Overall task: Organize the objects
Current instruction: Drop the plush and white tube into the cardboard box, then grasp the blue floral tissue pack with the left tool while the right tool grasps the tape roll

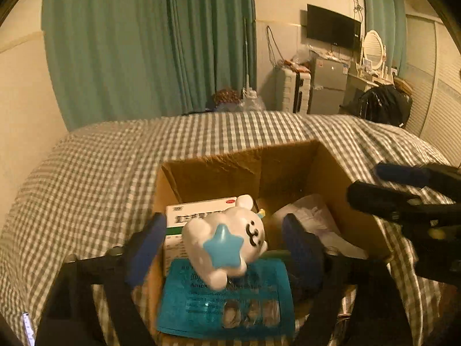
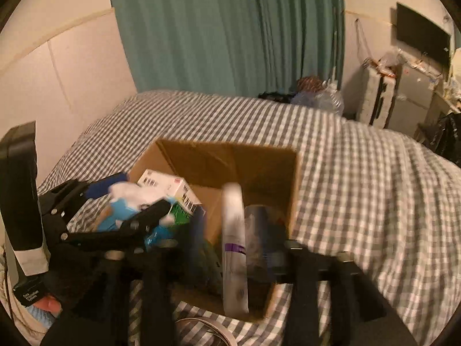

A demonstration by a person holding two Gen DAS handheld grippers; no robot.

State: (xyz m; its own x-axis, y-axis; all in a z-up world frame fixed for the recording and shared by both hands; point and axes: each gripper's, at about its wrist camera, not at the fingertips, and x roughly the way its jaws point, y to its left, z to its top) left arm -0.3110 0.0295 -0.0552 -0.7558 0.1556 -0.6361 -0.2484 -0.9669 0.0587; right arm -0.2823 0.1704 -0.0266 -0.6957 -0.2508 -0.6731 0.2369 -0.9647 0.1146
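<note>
The left tool [image 1: 222,240] is seen spread wide above the near end of an open cardboard box [image 1: 288,161], its blue-padded fingers [image 1: 149,242] standing clear on either side of a white bear figurine [image 1: 227,239]; nothing is gripped between them, and whether the figurine touches either pad cannot be told. The right tool [image 2: 230,245] is blurred in its own view, where a white tube with a purple band [image 2: 234,248] is seen between its fingers; whether the tube is clasped or merely lies in the box behind them cannot be told.

A bed covered in a grey-and-white checked sheet [image 1: 95,178] is seen carrying the box. Teal curtains [image 1: 144,43] hang behind the bed, and a wall-mounted television [image 1: 332,26] is seen to the right.

Inside the box, a teal blister-pack card [image 1: 224,302] lies flat at the near end. A white and green medicine carton [image 1: 198,210] is seen at the left side behind it. Crumpled white packaging [image 1: 314,213] is seen at the right side. The figurine, marked with a blue star, is found above the teal card and in front of the carton, tilted on its side.
</note>
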